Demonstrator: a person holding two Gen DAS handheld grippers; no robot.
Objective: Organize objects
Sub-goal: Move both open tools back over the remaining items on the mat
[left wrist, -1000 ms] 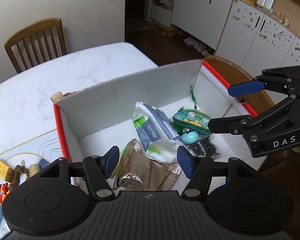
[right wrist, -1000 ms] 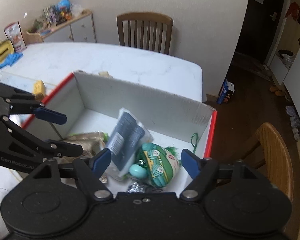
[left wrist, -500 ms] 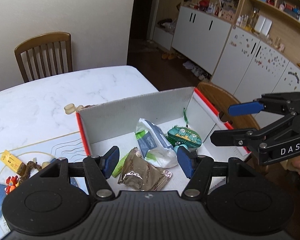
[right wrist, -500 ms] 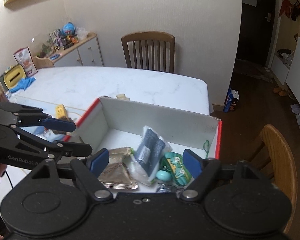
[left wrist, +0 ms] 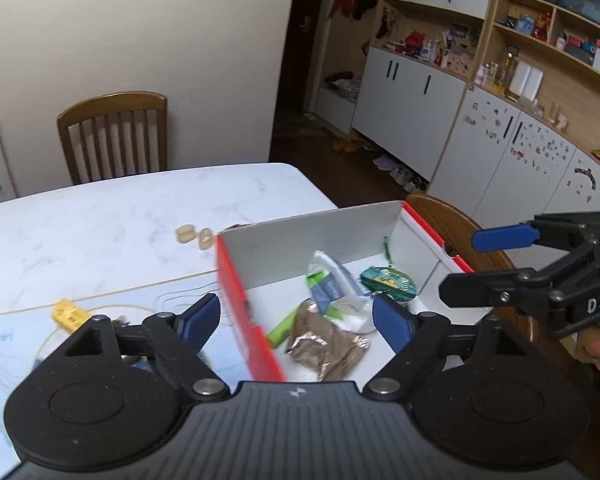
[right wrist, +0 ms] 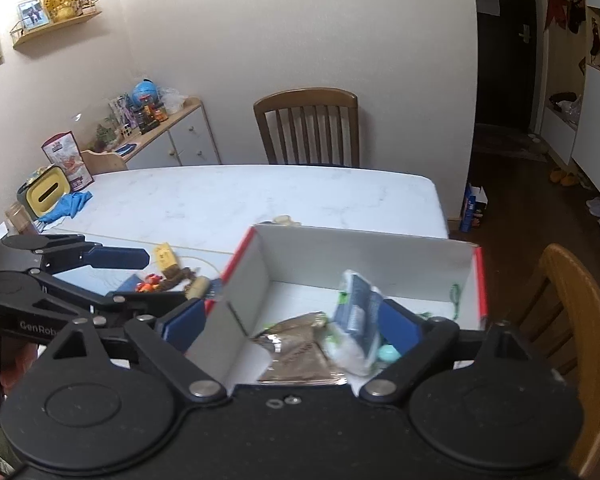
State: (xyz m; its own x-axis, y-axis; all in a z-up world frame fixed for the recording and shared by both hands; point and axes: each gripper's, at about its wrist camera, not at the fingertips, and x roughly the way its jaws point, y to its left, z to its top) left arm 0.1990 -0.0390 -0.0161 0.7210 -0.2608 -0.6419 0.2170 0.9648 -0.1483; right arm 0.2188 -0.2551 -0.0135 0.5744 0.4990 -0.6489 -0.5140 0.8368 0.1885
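Note:
A white cardboard box with red rims [left wrist: 236, 280] [right wrist: 364, 256] sits on the table's near right part. It holds a brown foil packet [left wrist: 326, 346] [right wrist: 296, 344], a blue-white tissue pack [left wrist: 332, 288] [right wrist: 356, 304], a green pouch [left wrist: 388, 282] and a green stick [left wrist: 282, 328]. My left gripper [left wrist: 296, 320] is open and empty, above the box's left wall. My right gripper [right wrist: 292, 320] is open and empty over the box's near side; it also shows in the left wrist view [left wrist: 484, 264].
Left of the box on a light blue mat lie a yellow block [left wrist: 69, 314] [right wrist: 165, 256], a brown beaded piece [right wrist: 178, 274] and a small red toy [right wrist: 150, 280]. Two beige rings [left wrist: 194, 236] lie behind the box. Wooden chairs [right wrist: 308, 128] [right wrist: 572, 320] stand at the far and right sides.
Both grippers have risen and pulled back from the box, so it looks smaller and lower in both views. The left gripper has shifted left over the red wall. Both stayed open.

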